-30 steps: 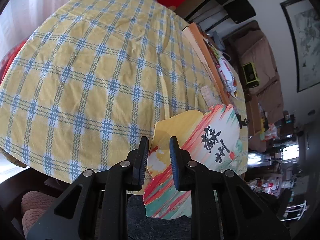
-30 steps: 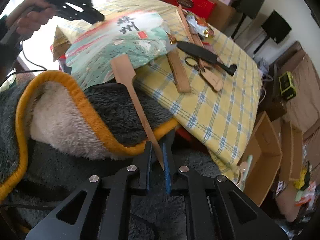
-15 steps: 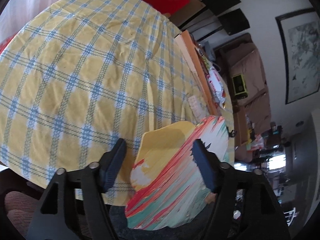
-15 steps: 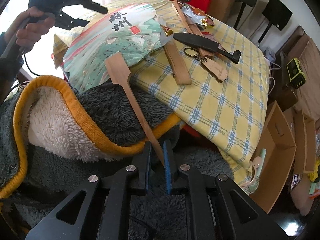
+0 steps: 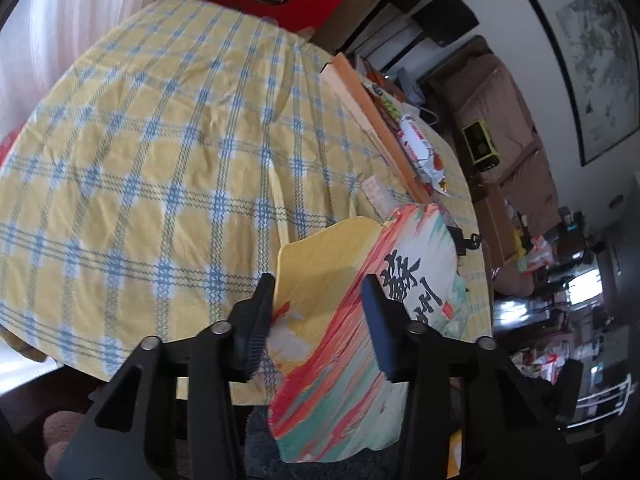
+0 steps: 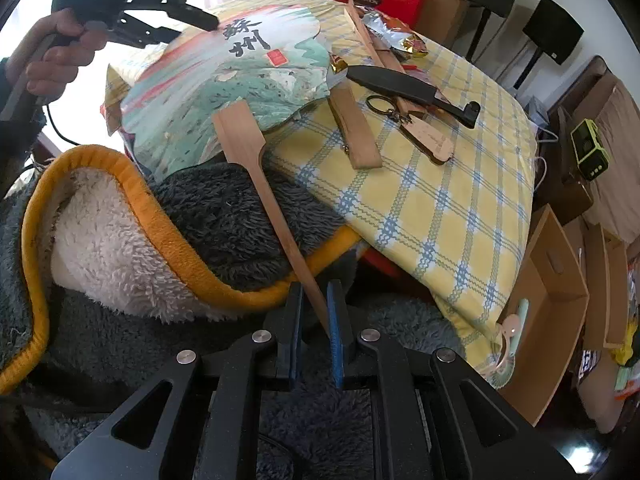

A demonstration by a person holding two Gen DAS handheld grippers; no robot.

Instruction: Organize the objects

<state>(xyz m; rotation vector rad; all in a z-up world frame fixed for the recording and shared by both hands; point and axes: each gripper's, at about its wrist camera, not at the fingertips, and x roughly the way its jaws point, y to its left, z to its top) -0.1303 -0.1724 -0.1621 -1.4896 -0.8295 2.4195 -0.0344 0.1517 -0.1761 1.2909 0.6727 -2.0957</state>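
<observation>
Left gripper [image 5: 320,300]: jaws just closing, not pressing; far edge of painted fan [image 5: 360,320] between them, pads apart from it.
Right gripper [image 6: 314,316]: clamped on thin end of wooden fan handle [image 6: 272,200].
Painted fan: on near edge of yellow checked tablecloth [image 6: 440,200], partly over grey fleece blanket [image 6: 224,216].
Beside fan: wooden stick [image 6: 356,128], black knife [image 6: 400,88], key ring [image 6: 380,104].

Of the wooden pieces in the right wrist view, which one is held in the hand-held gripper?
The long wooden paddle: the right hand-held gripper clamps its thin handle. The short wooden block lies free on the checked cloth.
</observation>
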